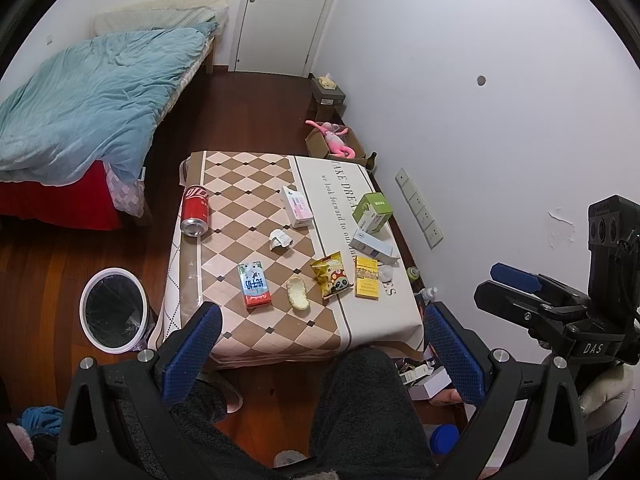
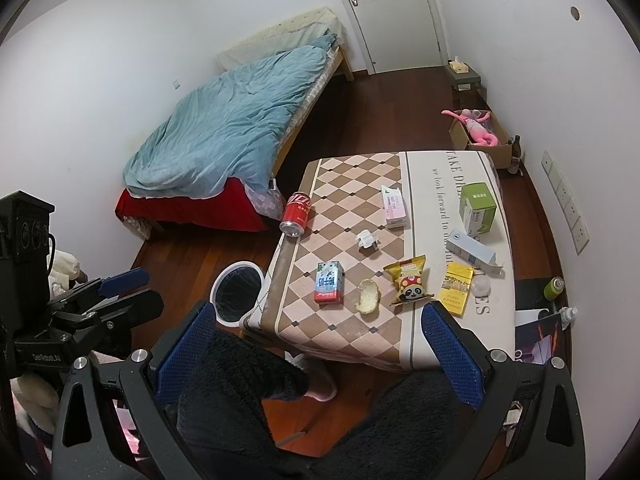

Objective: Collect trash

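Both claws hang spread and empty above the person's knees, short of the table [image 1: 192,280]. Ahead of the left claw [image 1: 322,350], between its fingers, lie a milk carton [image 1: 254,284], a bread piece [image 1: 298,293] and a snack bag [image 1: 333,275]; a red can [image 1: 196,210] lies farther ahead to its left. The bin [image 1: 113,307] stands left of it on the floor. Ahead of the right claw [image 2: 320,350], a yellow box [image 2: 456,288] sits just beyond its right finger.

White walls [image 1: 460,128], wooden floor [image 1: 248,112], bed [image 1: 88,92]
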### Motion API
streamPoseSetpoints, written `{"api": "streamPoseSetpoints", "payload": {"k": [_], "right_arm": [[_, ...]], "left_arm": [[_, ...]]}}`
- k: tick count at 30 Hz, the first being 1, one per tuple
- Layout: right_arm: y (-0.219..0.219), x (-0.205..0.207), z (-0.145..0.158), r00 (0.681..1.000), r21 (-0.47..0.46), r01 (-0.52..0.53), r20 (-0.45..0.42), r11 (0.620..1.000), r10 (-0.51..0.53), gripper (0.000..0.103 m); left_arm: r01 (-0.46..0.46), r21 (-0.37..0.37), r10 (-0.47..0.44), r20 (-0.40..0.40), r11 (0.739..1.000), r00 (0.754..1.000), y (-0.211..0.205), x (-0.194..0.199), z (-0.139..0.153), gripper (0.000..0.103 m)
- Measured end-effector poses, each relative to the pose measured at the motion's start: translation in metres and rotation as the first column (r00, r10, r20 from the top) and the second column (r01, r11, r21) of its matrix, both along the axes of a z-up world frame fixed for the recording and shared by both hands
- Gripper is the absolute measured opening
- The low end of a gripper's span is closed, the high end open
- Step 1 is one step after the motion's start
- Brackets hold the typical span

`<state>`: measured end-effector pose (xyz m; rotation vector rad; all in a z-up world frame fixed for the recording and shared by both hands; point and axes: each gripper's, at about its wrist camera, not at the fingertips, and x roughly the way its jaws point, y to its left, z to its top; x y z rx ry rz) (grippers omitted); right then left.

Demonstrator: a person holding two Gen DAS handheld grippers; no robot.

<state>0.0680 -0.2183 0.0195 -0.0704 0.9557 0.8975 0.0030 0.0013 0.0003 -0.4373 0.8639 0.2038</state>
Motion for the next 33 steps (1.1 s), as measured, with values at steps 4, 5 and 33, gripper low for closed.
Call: {"api": "streamPoseSetpoints", "payload": {"k": [4,5,33], "right_arm": [[-0.001,0.001,0.000,1.000,0.000,-0.003,0.000,1.000,0.003,0.103],[-0.001,0.001,0.000,1.000,-0.001,-0.002,0.001,1.000,0.002,0.103],[-0.012,0.005,0.003,1.000,0.005,0.001,0.001,1.000,-0.001,0.103]], "left_arm": [[0.003,-0.004,-0.003,0.003,1.000,1.000,-0.001,-0.003,0.001,0.103],[0.003,-0.002,-0.003,0.005,1.000,1.000,-0.001,-0.003,0.000,0.103],[0.007,0.004,-0.007,0.011,1.000,1.000,-0.013,0.015,0.012,0.103]]}}
